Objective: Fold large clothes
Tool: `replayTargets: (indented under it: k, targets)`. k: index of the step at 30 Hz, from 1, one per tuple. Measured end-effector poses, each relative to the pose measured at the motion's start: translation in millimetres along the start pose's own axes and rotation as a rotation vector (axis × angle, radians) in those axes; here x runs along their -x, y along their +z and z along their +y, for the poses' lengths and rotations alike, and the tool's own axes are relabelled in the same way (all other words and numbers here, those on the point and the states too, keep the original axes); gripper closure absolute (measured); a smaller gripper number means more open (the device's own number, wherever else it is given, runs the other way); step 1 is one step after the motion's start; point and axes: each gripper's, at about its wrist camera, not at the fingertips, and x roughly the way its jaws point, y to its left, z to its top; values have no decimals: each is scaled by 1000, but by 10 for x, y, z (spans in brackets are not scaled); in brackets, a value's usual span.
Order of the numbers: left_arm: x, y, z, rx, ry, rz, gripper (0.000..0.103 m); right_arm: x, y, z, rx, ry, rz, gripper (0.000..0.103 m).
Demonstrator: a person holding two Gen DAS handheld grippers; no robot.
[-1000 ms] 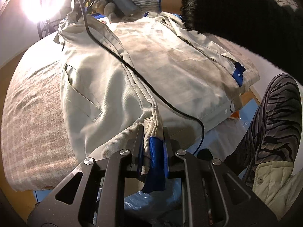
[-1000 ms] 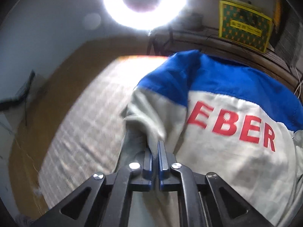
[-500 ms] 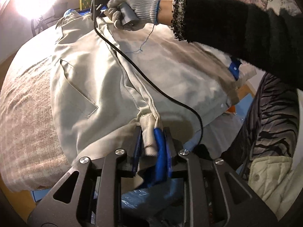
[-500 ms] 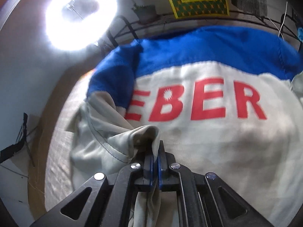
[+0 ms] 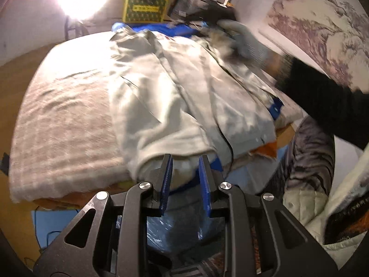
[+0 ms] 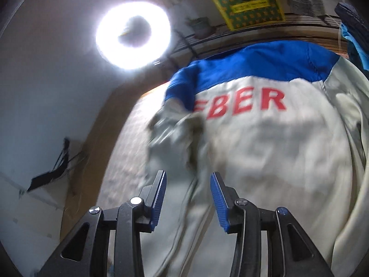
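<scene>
While right tool point(image 6: 187, 195) opens, empty, jacket point(image 6: 265, 157) blurred; left tool point(image 5: 185, 173) apart, empty.

Red capitals "EBER" on pale back panel of jacket point(image 6: 265, 152), just below blue yoke; lettering's left end covered by bunched sleeve. Yellow-green patterned box point(image 6: 248, 2) behind carries central label strip, print too small to read. No other legible text in either view.
</scene>
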Motion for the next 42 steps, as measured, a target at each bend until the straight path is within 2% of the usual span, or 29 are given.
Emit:
replayTargets:
  k: [2, 5, 6, 8, 10, 12, 15, 18, 21, 22, 23, 25, 28, 31, 34, 37, 39, 42]
  targets:
    - [-42, 73, 98, -4, 38, -21, 82, 179, -208, 102, 26, 48, 11, 60]
    - [-308, 198, 402, 50, 39, 20, 82, 330, -592, 253, 40, 78, 72, 55]
    - [-364, 209, 492, 74, 21, 34, 82, 349, -755, 306, 43, 84, 104, 54]
    - [-510, 228, 673, 127, -21, 76, 82, 355, -1112, 424, 50, 94, 169, 43]
    - [-601, 211, 814, 175, -47, 102, 82, 283, -1487, 501, 29, 113, 254, 39]
    - [-742, 173, 917, 223, -115, 146, 82, 192, -1806, 525, -12, 133, 330, 39]
    - [-908, 81, 926, 240, -145, 196, 82, 18, -2143, 561, -50, 139, 409, 39]
    - [-982, -22, 836, 234, -193, 234, 82, -147, -2340, 608, -62, 144, 482, 39]
    - [-939, -158, 638, 153, -172, 253, 82, -219, -2423, 693, -6, 96, 506, 41]
    - [-911, -166, 612, 147, -165, 247, 82, -221, -2422, 719, 27, 65, 504, 51]
    - [-883, -175, 607, 150, -165, 240, 82, -222, -2423, 726, 42, 59, 504, 71]
    - [-812, -203, 615, 161, -167, 217, 82, -198, -2422, 705, 24, 72, 505, 79]
    - [-738, -245, 594, 138, -143, 196, 82, -129, -2343, 678, -16, 123, 491, 83]
    - [-712, -288, 588, 124, -127, 197, 82, 63, -2250, 665, -48, 225, 433, 83]
    - [-648, -337, 565, 65, -55, 155, 82, 66, -2292, 511, -120, 268, 438, 84]
    - [-745, -346, 511, 5, -12, 161, 82, -58, -2294, 388, -186, 281, 457, 84]
    - [-818, -374, 438, -49, 24, 164, 82, -57, -2281, 419, -166, 279, 454, 84]
    - [-884, -370, 382, -83, 52, 146, 90, -9, -2229, 531, -109, 262, 441, 84]
